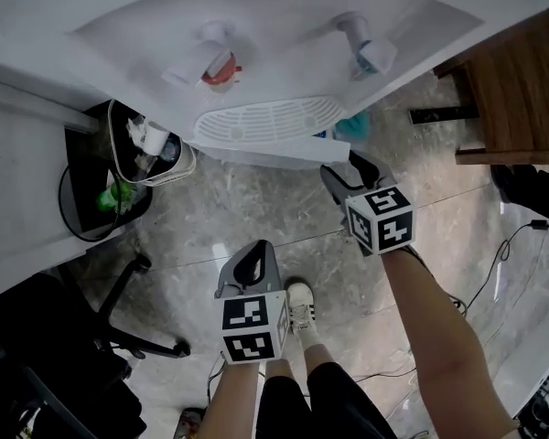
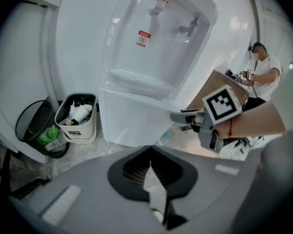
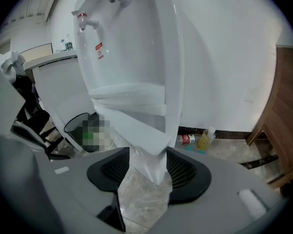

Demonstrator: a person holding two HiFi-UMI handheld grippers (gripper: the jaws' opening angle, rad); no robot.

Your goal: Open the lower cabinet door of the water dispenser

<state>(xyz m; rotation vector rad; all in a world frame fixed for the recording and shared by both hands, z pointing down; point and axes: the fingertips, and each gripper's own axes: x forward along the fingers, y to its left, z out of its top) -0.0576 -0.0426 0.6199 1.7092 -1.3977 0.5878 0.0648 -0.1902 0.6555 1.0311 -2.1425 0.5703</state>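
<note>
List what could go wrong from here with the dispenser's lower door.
1. The right hand-held gripper has only the cabinet door's free edge between its open jaws, so it may slip off when pulled.
2. If the door swings wide, it might knock the full white bin standing close beside the dispenser.
</note>
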